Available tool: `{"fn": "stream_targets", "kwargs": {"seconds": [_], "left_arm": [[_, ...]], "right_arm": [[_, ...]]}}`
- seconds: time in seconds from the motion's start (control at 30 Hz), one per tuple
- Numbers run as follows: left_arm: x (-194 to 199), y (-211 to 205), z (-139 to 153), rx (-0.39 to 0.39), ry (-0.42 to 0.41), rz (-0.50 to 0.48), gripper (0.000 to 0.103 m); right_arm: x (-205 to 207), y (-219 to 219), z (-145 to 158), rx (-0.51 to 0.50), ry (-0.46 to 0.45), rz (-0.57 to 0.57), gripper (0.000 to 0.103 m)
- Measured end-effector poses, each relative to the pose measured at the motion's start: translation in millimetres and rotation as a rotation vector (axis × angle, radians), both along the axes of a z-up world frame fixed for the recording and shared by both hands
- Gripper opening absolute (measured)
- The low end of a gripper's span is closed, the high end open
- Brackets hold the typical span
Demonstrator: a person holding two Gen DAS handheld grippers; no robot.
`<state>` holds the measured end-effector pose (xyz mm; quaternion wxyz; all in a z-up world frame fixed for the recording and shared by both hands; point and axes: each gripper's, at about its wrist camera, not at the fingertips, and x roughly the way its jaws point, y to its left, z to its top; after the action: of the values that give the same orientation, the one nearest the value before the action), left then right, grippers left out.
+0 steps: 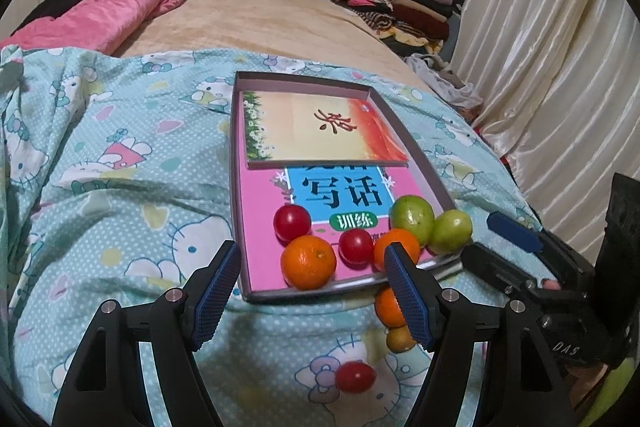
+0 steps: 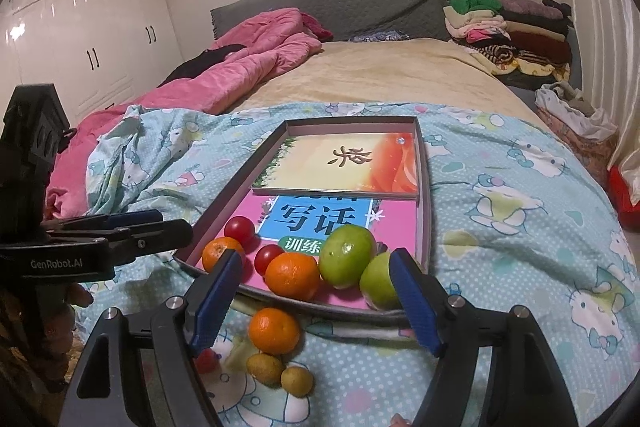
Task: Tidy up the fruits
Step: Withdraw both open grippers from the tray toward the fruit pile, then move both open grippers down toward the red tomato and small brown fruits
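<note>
The shallow box [image 2: 424,187] lies on the blue bedsheet [image 2: 500,227] and holds two books. At its near end sit two oranges [image 2: 292,275], two green fruits [image 2: 346,255] and two red tomatoes [image 2: 239,229]. In front of the box, on the sheet, lie one orange [image 2: 274,330], two small kiwis [image 2: 265,368] and a tomato [image 1: 355,377]. The left gripper [image 1: 308,291] and right gripper [image 2: 316,301] both have their fingers spread apart and hold nothing.

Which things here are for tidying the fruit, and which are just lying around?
For the job: tray, oranges, tomatoes, green fruits, small brown fruits.
Just lying about: pink quilt, folded clothes, books.
</note>
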<state>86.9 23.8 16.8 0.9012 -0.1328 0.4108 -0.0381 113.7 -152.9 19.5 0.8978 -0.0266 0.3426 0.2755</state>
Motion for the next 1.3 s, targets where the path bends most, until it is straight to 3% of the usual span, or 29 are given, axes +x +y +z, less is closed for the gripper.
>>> {"fn": "stream_targets", "kwargs": {"seconds": [0.67,1.3], "left_arm": [[-21.7,-22.4,-3.7,0.082,0.009,-0.047,0.075],[-35.1,-29.4,-16.1,0.060,0.090,-0.059,0.075]], "right_arm": [[-13.2,-5.8,2.5,0.024,0.048,0.004,0.076],[-22.5,0.8,-15.3,-0.089,0.155,-0.004,0.076]]}}
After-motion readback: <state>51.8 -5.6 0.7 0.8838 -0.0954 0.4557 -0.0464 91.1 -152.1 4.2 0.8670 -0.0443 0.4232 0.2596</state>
